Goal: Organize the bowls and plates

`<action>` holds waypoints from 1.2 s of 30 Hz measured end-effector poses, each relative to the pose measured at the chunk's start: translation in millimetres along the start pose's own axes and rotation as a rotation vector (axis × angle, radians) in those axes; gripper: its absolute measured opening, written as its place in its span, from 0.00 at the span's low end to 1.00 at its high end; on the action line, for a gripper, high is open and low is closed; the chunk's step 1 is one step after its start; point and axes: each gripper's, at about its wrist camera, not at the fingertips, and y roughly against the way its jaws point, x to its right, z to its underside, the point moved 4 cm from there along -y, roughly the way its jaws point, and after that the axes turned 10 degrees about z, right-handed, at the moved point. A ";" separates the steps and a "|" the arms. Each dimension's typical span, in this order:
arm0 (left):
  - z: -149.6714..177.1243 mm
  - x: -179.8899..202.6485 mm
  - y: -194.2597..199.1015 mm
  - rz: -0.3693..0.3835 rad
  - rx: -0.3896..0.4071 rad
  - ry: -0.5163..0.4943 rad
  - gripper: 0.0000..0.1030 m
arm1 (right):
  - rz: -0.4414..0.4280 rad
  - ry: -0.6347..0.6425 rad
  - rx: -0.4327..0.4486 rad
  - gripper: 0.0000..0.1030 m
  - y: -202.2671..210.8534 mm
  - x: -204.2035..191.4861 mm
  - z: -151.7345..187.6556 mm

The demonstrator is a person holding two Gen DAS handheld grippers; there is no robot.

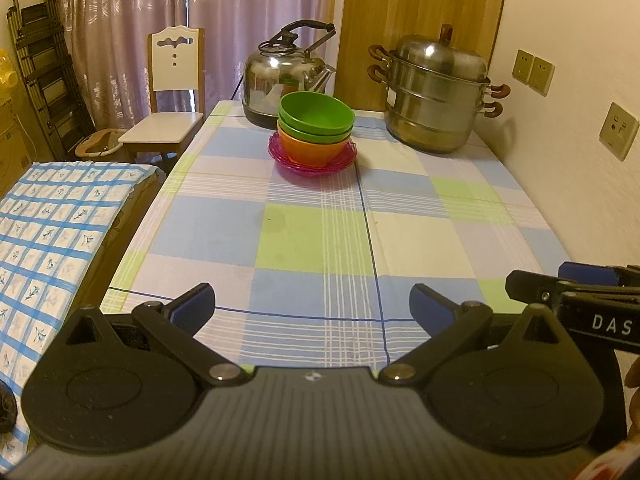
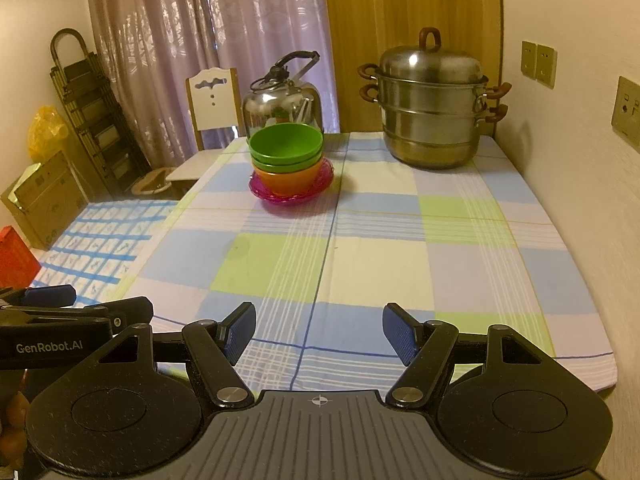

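The left hand-held gripper (image 1: 313, 308) hangs over the near end of the counter (image 1: 400, 240). Its two blue pads stand wide apart and nothing is between them, only the checked cloth below. The right hand-held gripper (image 2: 319, 334) is just beside it, also over the near end. Its jaws are open too, a bit less wide, and it holds nothing.

The bowls are far away from both grippers, at the back part of the counter. They sit in one stack. A green bowl (image 1: 317, 114) is on top, a second green bowl (image 1: 312, 135) is under it, and an orange bowl (image 1: 308, 150) is at the bottom. The orange bowl stands on a pink plate (image 1: 344, 160) (it looks like more than one pink plate, but I cannot tell how many). The stack stands upright.

Right behind the stack is a shiny kettle (image 1: 280, 76) with a black handle. To the right of it, near the wall, is a big metal steamer pot (image 1: 434, 96) with a lid and brown handles. The pot and the stack are well apart.

A white chair (image 1: 172, 92) stands past the far left corner of the counter. A bed (image 1: 52, 220) with a blue and white cover is on the left side. Purple curtains (image 1: 160, 8) hang at the back
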 end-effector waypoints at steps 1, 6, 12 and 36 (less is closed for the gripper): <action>0.2 0.0 0.0 0.000 0.000 0.000 1.00 | -0.001 0.000 0.000 0.68 0.1 0.0 -0.1; 0.2 0.0 0.4 -0.001 0.000 -0.001 1.00 | -0.002 -0.001 -0.001 0.68 -0.3 0.1 0.0; -0.5 0.4 -0.3 -0.001 0.000 -0.002 1.00 | -0.001 0.000 0.000 0.68 0.3 0.0 0.1; -1.4 3.5 0.0 0.003 -0.002 -0.002 1.00 | -0.002 -0.006 0.001 0.68 0.5 -0.9 -0.2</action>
